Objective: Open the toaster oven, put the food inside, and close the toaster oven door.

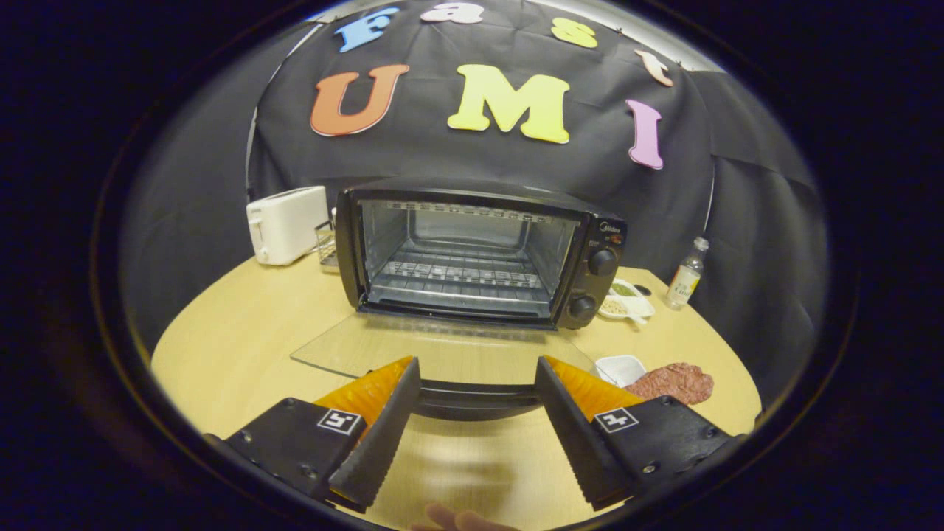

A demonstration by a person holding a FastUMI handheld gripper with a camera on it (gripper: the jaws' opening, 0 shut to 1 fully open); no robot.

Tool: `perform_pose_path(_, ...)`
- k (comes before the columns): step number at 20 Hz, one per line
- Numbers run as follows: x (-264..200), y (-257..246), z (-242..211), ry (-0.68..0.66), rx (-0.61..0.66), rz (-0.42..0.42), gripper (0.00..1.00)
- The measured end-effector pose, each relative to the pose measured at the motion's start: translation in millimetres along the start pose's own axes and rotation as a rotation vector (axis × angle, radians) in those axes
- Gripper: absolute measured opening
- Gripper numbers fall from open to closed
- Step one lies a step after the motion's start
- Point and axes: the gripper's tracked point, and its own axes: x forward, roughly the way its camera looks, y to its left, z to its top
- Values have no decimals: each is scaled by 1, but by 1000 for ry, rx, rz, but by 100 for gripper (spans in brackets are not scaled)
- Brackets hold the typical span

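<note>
2 fingers of the gripper (478,398) are spread wide apart and hold nothing. Between them, just ahead, sits the dark handle (478,400) of the toaster oven door (413,350). The glass door is folded all the way down and lies flat over the table (236,346). It is hard to say if the fingers touch the handle.

The toaster oven (479,251) stands beyond the door, wide open. A wire rack (461,274) shows inside it, with no food on it. 2 round knobs (602,262) sit on its right side.

The food (675,382), a flat reddish-brown patty, lies on the table to the right of the right finger. A small white dish (621,369) sits just beside it, next to the door's corner. Farther back, by the oven's right side, are little white dishes of seasoning (625,301) and a small bottle (686,276). A white toaster (286,223) stands to the left of the oven, with a small wire holder (327,245) between them.

A fingertip (442,518) pokes up below the gripper
</note>
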Motion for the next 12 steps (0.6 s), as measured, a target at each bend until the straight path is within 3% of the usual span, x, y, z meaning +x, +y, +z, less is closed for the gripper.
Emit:
perform_pose_path(4, 13, 2, -37, 101, 59, 24, 99)
perform_pose_path(8, 9, 0, -31, 66, 102, 50, 100)
perform_pose_path(12, -28, -26, -13, 3, 89, 69, 100)
